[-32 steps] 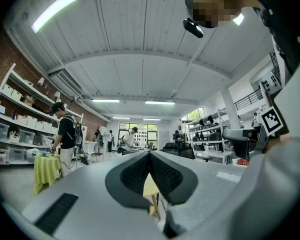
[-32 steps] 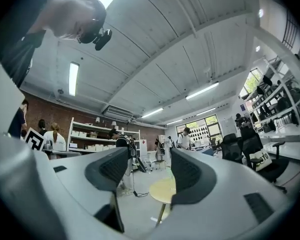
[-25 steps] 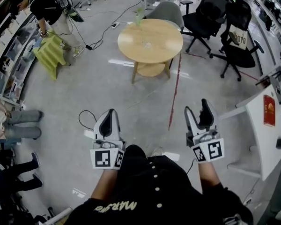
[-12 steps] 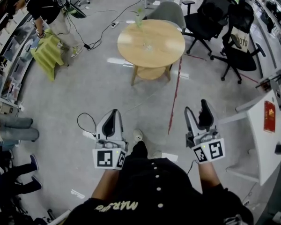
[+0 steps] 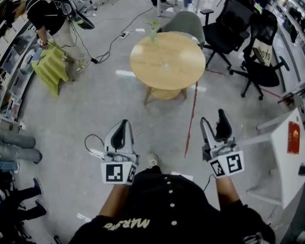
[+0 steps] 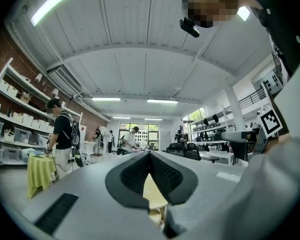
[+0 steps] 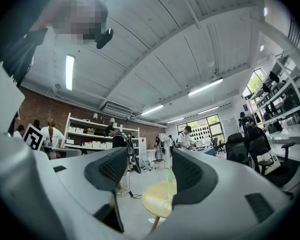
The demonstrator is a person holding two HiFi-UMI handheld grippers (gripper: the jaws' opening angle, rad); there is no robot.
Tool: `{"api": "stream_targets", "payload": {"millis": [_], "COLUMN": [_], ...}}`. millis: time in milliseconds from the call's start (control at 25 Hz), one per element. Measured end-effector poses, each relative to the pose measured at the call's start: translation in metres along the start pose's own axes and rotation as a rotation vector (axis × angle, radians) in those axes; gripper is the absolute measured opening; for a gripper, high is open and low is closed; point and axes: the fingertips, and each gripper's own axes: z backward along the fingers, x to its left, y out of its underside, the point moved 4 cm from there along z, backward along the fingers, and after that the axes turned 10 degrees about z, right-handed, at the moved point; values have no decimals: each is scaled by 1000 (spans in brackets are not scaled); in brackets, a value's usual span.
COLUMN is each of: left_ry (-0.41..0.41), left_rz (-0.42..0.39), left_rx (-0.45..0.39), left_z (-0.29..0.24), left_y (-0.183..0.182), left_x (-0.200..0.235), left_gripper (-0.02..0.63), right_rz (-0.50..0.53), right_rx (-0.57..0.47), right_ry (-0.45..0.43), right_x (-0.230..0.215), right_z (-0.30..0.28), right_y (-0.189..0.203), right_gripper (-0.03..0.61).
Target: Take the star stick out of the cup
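Note:
A clear cup (image 5: 153,33) with a green star stick in it stands at the far left edge of a round wooden table (image 5: 179,70), well ahead of me across the floor. In the right gripper view the cup (image 7: 169,178) and the table (image 7: 157,200) show small and far between the jaws. My left gripper (image 5: 123,123) is held low in front of my body, shut with nothing in it; its pads meet in the left gripper view (image 6: 149,155). On the right, my other gripper (image 5: 213,117) stands open and empty, jaws well apart (image 7: 149,156).
Black office chairs (image 5: 229,19) and a grey chair (image 5: 188,19) ring the table's far and right sides. A red line (image 5: 191,111) runs along the floor. A white desk (image 5: 290,141) is at the right. A person (image 5: 51,9) stands by a yellow-green stool (image 5: 51,67) at the left; cables (image 5: 94,141) lie on the floor.
The table and cup have slid down the head view, nearer to me. Both grippers keep their pose, left shut, right open.

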Motion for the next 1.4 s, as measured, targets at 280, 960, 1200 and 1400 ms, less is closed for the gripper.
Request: {"api": "stream_targets", "payload": {"millis": [280, 960, 1200, 1400], "left_ry": [20, 47, 26, 36], "left_rz": [18, 33, 21, 16], "left_rx": [-13, 7, 1, 3], "left_z": [-47, -143, -206, -273], "left_y": [-8, 9, 10, 15], "left_x": [45, 112, 127, 131], "left_gripper": [-3, -3, -3, -3], "right_rz": [14, 28, 9, 20], "right_rx": [-11, 0, -10, 4], "right_ry": [17, 53, 39, 43], "right_x": [3, -17, -51, -93], "right_z": [-64, -166, -221, -273], "right_y": [4, 41, 59, 75], "right_gripper": [272, 270, 267, 267]}}
